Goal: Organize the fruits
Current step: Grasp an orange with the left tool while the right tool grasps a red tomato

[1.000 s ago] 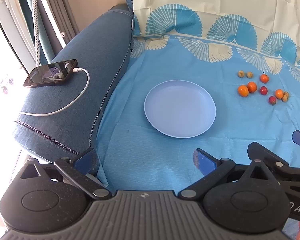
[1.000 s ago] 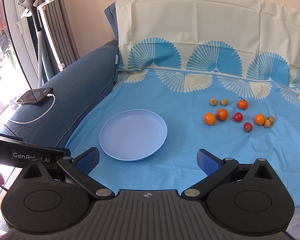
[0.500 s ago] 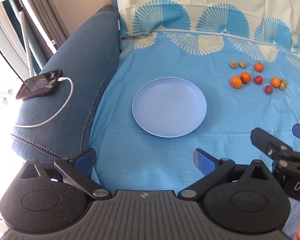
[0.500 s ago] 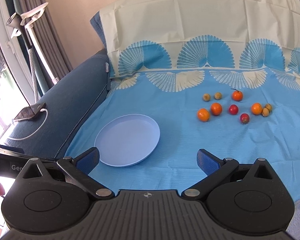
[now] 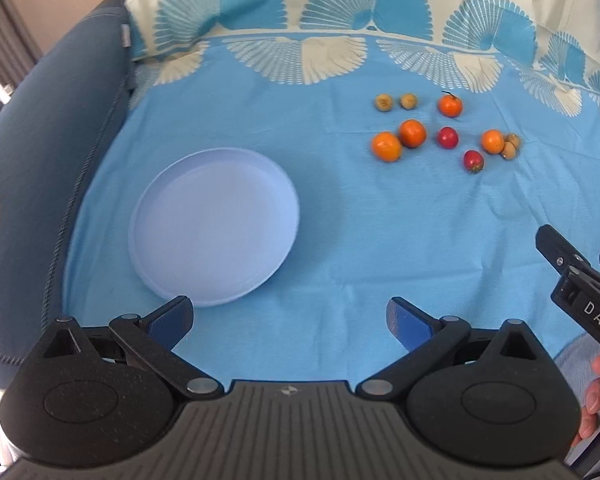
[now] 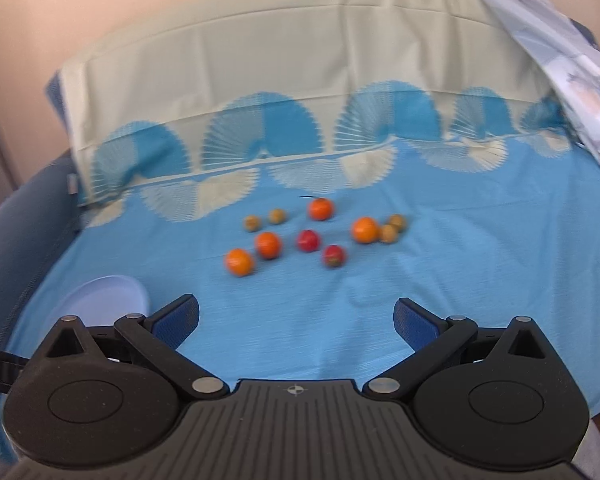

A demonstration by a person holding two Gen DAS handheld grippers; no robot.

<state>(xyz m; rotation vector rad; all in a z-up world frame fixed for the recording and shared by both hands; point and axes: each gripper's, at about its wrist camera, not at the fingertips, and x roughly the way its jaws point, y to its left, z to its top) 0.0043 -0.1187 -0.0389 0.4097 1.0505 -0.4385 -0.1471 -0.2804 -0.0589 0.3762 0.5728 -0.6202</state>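
**Fruit scattered far right, plate bare, both grippers spread and idle**

The fruits (image 5: 440, 132) lie loose on the blue cloth (image 5: 360, 240), far and to the right of the pale plate (image 5: 214, 226), well apart from it. Four are orange, two red, and four small and brownish; the nearest orange one (image 6: 239, 262) marks the left end of the cluster, and a red one (image 6: 334, 255) sits nearest the middle. All look round and smooth, so there is no long axis to line up with (they would likely roll if nudged). The plate holds nothing.

The fruit lies straight ahead of the right gripper (image 6: 296, 320), whose jaws are spread wide and hold nothing, so it seems the better placed of the two. The left gripper (image 5: 288, 318), likewise wide apart and holding nothing, hangs by the plate's near right rim, with the fruit far off to its right.
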